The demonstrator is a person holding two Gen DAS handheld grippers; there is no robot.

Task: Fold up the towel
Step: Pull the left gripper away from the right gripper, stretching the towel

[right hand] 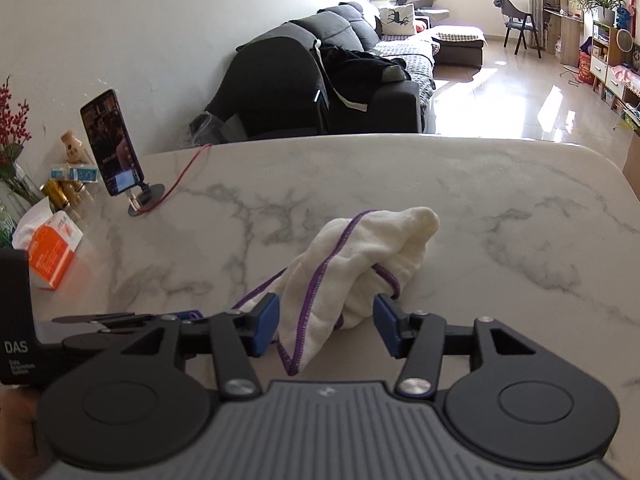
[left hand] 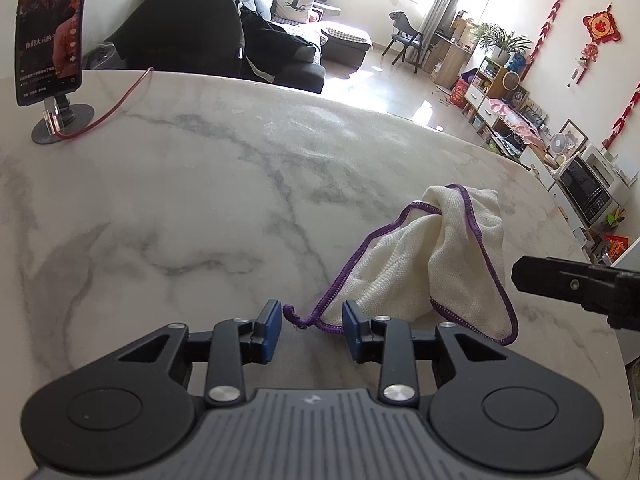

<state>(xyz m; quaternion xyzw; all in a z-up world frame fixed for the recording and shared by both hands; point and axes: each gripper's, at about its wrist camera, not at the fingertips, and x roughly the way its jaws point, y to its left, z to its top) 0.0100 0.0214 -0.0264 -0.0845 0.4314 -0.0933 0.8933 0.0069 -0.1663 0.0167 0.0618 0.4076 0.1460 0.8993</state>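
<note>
"DAS" lettering on left hand-held gripper (right hand: 188, 315)

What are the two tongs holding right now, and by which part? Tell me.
Nothing is held. The left tongs stand open around the towel's purple corner loop. The right tongs stand open around a bunched fold, pads clear.

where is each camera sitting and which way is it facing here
Left wrist: sits on the left gripper, looking forward and down over the marble table at the towel; its own blue fingers stand apart, a purple edge strand between them, and the right gripper enters at the right edge.
Right wrist: sits on the right gripper, looking down at the towel bunched between its open fingers; the left gripper shows at left.
Shared: towel, table, phone on its stand, sofa.
</note>
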